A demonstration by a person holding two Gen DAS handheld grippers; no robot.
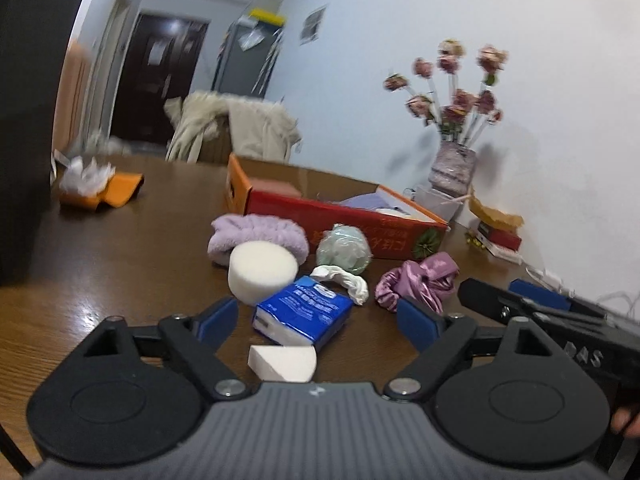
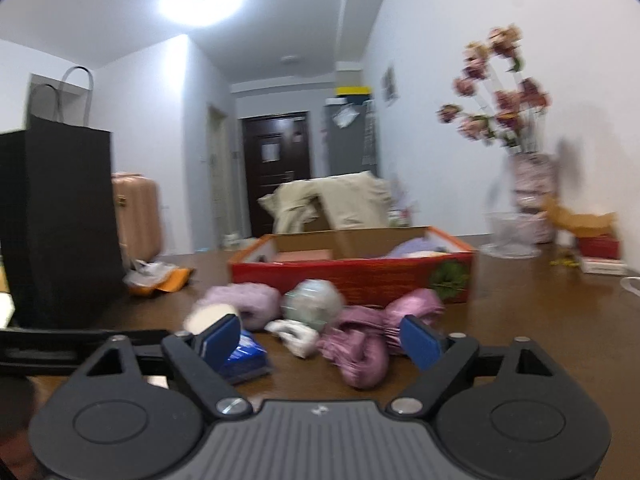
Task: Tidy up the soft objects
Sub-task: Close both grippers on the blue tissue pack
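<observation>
Soft items lie on a brown table [image 1: 120, 264] in front of a red cardboard box [image 1: 340, 220]: a lilac fluffy cloth [image 1: 256, 236], a white round sponge [image 1: 262, 274], a blue tissue pack [image 1: 302, 314], a white wedge sponge [image 1: 282, 362], a green mesh puff [image 1: 344, 248], a white scrunchie [image 1: 344, 282] and a pink satin scrunchie [image 1: 416, 284]. My left gripper [image 1: 320, 320] is open and empty just above the tissue pack. My right gripper [image 2: 322, 340] is open and empty just short of the pink satin scrunchie [image 2: 360, 344]; the box [image 2: 352, 276] lies behind.
A vase of flowers [image 1: 452, 168] and small boxes [image 1: 498, 236] stand by the wall at right. An orange tissue holder [image 1: 100, 188] sits at far left. A black paper bag [image 2: 56, 220] stands at left. A chair with a beige coat [image 1: 236, 128] is behind the table.
</observation>
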